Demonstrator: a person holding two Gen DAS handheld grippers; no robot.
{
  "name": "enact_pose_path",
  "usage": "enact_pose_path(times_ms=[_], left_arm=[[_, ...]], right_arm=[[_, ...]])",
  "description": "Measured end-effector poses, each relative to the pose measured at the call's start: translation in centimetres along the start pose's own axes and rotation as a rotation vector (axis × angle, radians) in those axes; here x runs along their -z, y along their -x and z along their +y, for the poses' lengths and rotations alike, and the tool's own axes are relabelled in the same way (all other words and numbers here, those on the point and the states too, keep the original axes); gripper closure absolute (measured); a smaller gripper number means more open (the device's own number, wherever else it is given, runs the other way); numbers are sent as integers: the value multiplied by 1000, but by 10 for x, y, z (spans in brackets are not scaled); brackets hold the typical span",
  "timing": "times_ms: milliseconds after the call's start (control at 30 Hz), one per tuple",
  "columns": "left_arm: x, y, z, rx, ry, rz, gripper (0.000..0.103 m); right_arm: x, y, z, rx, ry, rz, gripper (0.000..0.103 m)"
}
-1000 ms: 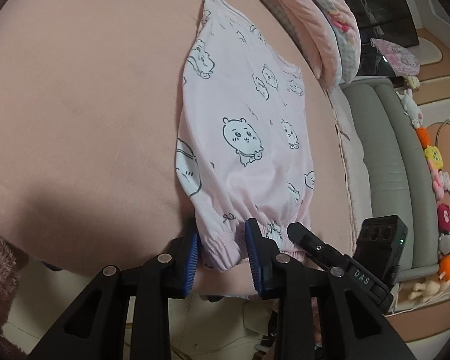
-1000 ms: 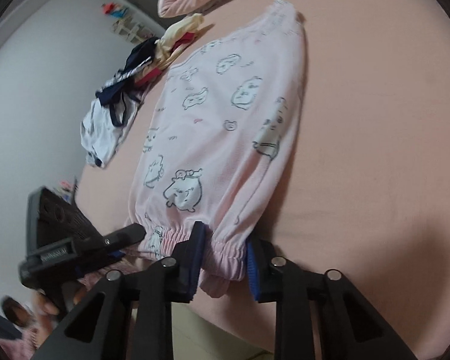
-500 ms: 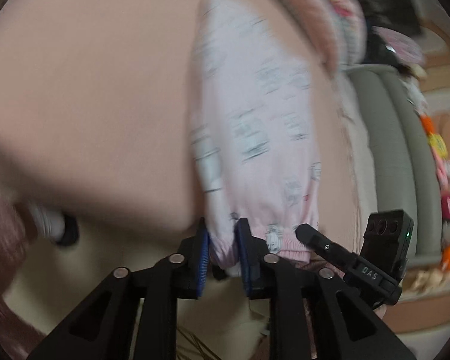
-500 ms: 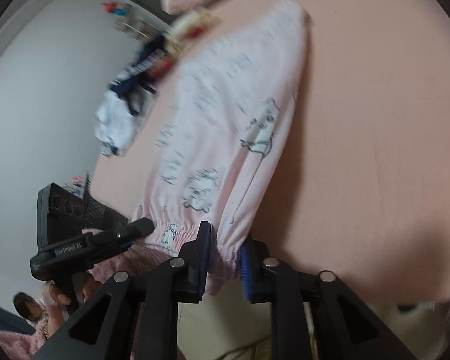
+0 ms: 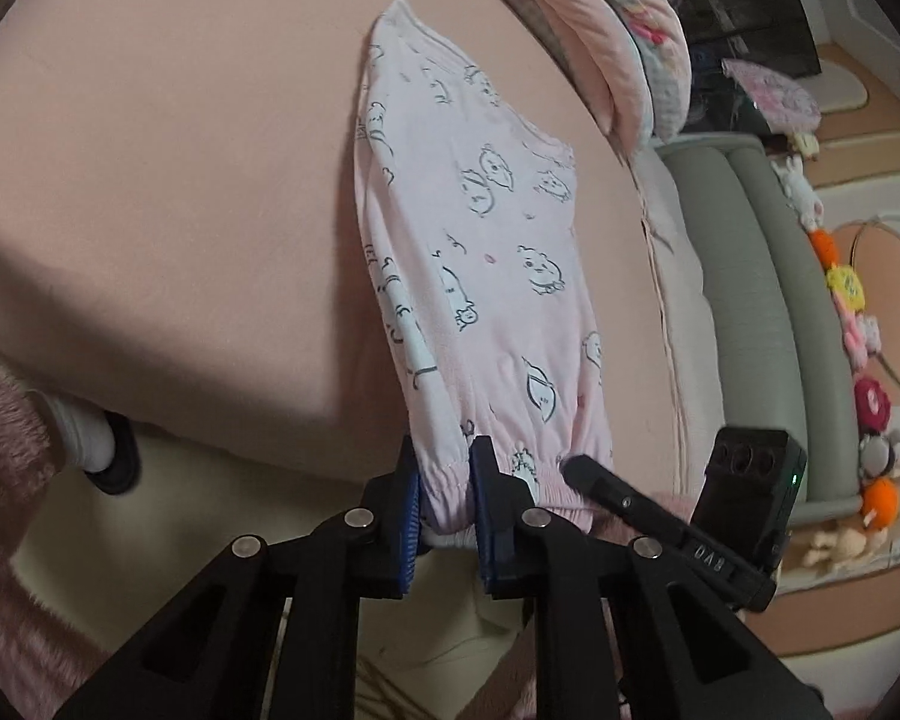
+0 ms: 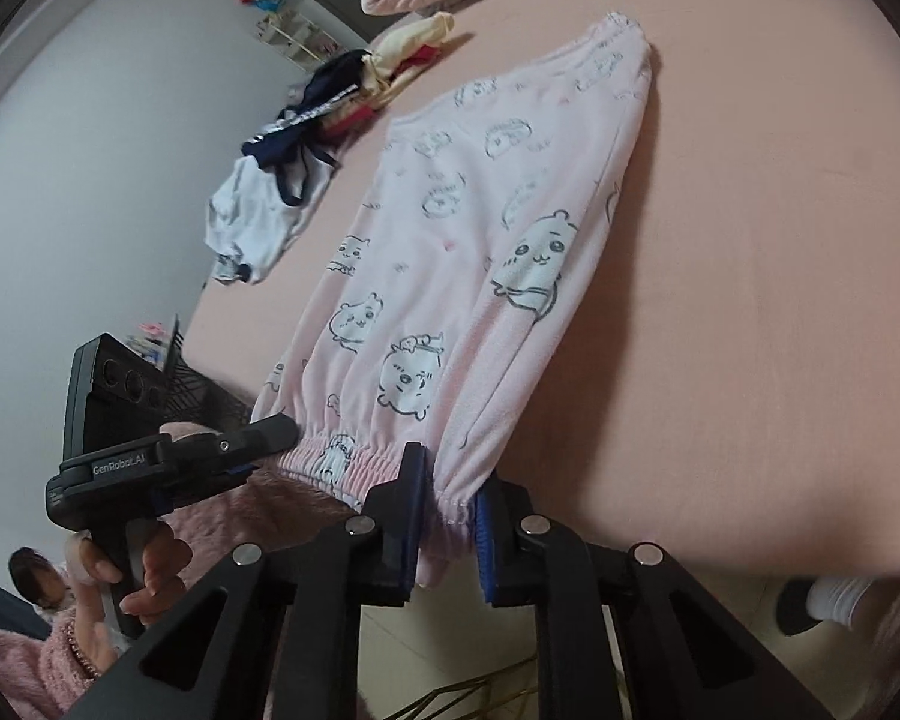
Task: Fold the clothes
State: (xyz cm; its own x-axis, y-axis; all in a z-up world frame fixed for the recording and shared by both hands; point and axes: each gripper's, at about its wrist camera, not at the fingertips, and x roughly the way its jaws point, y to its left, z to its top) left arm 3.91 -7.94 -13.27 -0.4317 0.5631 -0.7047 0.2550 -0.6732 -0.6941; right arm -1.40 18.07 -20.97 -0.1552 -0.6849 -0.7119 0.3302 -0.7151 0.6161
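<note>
— Pink sheet on the bed [image 5: 168,192] lies bare and smooth over its whole left half, out to the left edge; that is the open room. What sits along the far edge?

— One heap of mixed clothes [image 6: 306,138] near the far left corner, and one quilted cover [image 5: 624,42] bunched at the far right. Off the bed's right edge stands a grey sofa [image 5: 756,300] with a row of plush toys beside it.

— And the garment?

— One pair of pink pyjama trousers [image 5: 480,252], printed with small cartoon animals, lying lengthwise in the middle of the bed. Its elastic hem hangs just past the near edge.

— How many grippers?

— Two, both at that hem. The left gripper [image 5: 444,504] has the left end of the hem bunched between its blue pads, jaws closing on it. The right gripper [image 6: 447,516] pinches the right end the same way, jaws closing too. Both slant down toward the bed from its near edge.

— Hands?

— A hand [image 6: 126,588] in a fuzzy pink sleeve wraps the left gripper's handle, seen from the right wrist.
</note>
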Motion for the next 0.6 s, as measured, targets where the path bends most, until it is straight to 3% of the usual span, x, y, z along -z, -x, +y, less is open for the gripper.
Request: enact_pose_path(times_ms=[133, 233, 333, 433, 500, 567, 600], left_arm=[[-19, -2, -9, 23, -5, 25, 90], [-52, -3, -20, 53, -29, 23, 90], [-97, -15, -41, -21, -166, -8, 89], [-146, -42, -40, -69, -183, 14, 87], [-176, -55, -31, -90, -145, 15, 81], [-189, -49, -30, -105, -181, -58, 60], [-193, -42, -31, -112, -211, -106, 55]], right_arm=[[-6, 7, 4, -21, -7, 8, 89], [-37, 12, 9, -66, -19, -25, 89], [-85, 11, 13, -13, -3, -111, 87], [-136, -18, 8, 59, -16, -123, 87], [-161, -36, 4, 131, -19, -115, 86], [-174, -39, 0, 194, -36, -117, 85], [-179, -36, 0, 211, -35, -132, 81]])
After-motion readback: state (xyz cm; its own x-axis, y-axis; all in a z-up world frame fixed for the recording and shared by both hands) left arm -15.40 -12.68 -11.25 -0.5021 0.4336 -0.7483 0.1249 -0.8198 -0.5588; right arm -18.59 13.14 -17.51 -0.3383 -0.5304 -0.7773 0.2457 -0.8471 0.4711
